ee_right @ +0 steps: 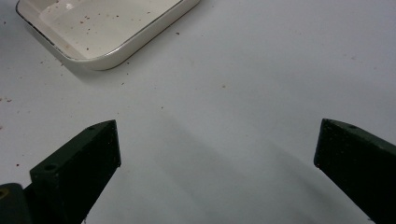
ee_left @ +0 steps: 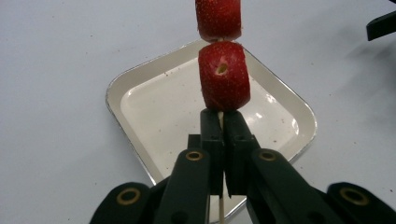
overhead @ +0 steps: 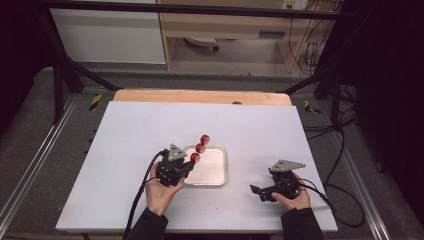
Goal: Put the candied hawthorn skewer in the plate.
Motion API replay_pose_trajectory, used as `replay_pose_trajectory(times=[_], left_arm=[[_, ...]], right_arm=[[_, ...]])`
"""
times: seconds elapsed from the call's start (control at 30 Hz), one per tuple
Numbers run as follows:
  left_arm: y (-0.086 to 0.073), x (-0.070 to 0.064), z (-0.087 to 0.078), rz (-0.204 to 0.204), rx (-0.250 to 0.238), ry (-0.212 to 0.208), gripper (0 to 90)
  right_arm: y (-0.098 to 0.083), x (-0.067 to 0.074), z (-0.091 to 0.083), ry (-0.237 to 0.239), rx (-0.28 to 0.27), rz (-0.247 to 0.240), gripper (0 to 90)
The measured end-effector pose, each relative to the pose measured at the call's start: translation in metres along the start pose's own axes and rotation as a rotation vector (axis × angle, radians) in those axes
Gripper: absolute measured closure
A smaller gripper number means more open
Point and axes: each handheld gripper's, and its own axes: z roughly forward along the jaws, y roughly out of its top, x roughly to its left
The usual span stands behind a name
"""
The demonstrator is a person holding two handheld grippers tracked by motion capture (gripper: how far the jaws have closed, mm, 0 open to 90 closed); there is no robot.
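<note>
A white table top point(overhead: 130, 150) fills the frame's middle. A cream tray point(overhead: 216, 175) with a dark rim lies just below centre, amid scattered reddish specks.

On the white table point(overhead: 125, 150) sits a shallow white tray point(overhead: 212, 172); the left gripper point(overhead: 181, 165) holds a skewer of three strawberry pieces point(overhead: 200, 148) slanting over the tray's far-left corner; the right gripper point(overhead: 262, 190) rests near the table's front edge, well apart from the tray.
</note>
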Motion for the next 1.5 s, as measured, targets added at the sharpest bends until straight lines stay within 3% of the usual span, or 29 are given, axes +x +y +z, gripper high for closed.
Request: replay_pose_trajectory(times=[0.47,1.07,1.37,1.5], left_arm=[[-0.001,0.001,0.031,0.005,0.108,0.031,88.1],[-0.004,-0.001,0.047,0.006,0.236,0.07,87.8],[-0.004,-0.003,0.05,0.006,0.253,0.082,87.4],[-0.004,-0.002,0.048,0.019,0.25,0.083,82.3]], right_arm=[[-0.005,-0.003,-0.001,-0.007,0.008,0.01,1.2],[-0.007,-0.005,-0.001,-0.007,0.013,0.01,1.2],[-0.007,-0.005,-0.001,-0.009,0.024,0.014,1.2],[-0.007,-0.005,-0.001,-0.01,0.026,0.014,1.2]])
